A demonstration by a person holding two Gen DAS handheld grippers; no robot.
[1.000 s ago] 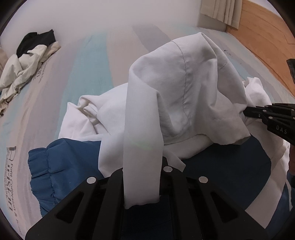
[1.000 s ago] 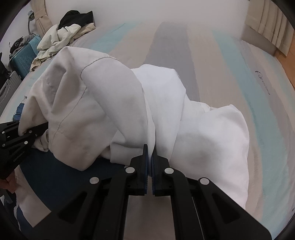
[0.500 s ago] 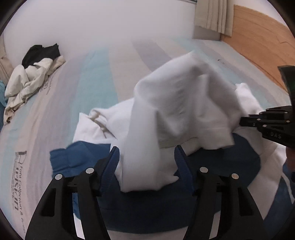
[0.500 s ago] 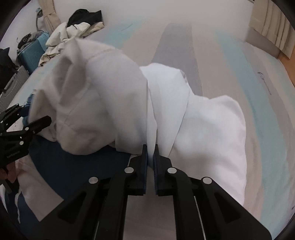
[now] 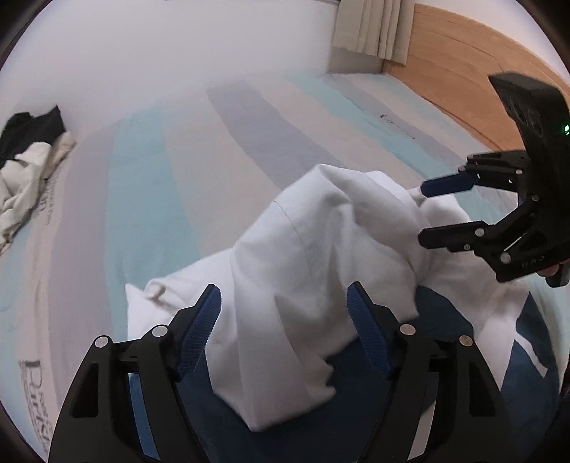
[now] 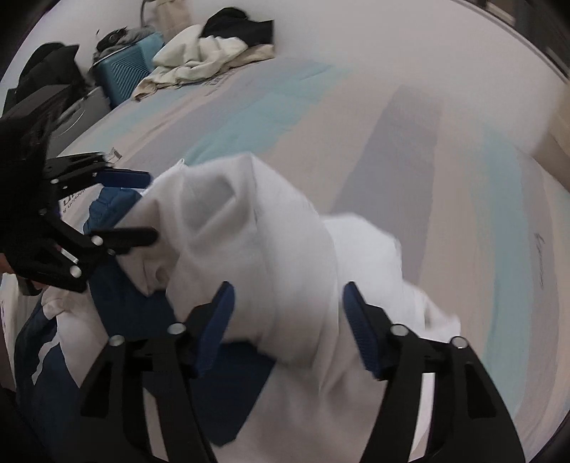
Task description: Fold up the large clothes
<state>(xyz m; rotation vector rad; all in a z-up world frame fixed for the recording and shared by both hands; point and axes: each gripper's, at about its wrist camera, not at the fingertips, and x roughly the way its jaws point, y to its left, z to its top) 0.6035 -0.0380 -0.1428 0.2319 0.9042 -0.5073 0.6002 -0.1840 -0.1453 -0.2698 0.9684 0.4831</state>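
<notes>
One striped bed (image 5: 149,185), wooden headboard (image 5: 459,67), curtain (image 5: 370,28).

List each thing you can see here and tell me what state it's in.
White and blue garment: bunched in a loose heap on the bed, not folded flat.
Left gripper: jaws opening, cloth between the fingers, not pinched.
Right gripper: jaws opening, cloth between the fingers, not pinched.
Pile of cream and black clothes: crumpled, unfolded, at the bed's far corner.

White and navy on pastel stripes

Rumpled white-and-navy cloth garment (image 5: 313,270); striped aqua, grey and beige bed sheet (image 5: 149,185); black grippers, blue ribbed pads (image 5: 199,334).
</notes>
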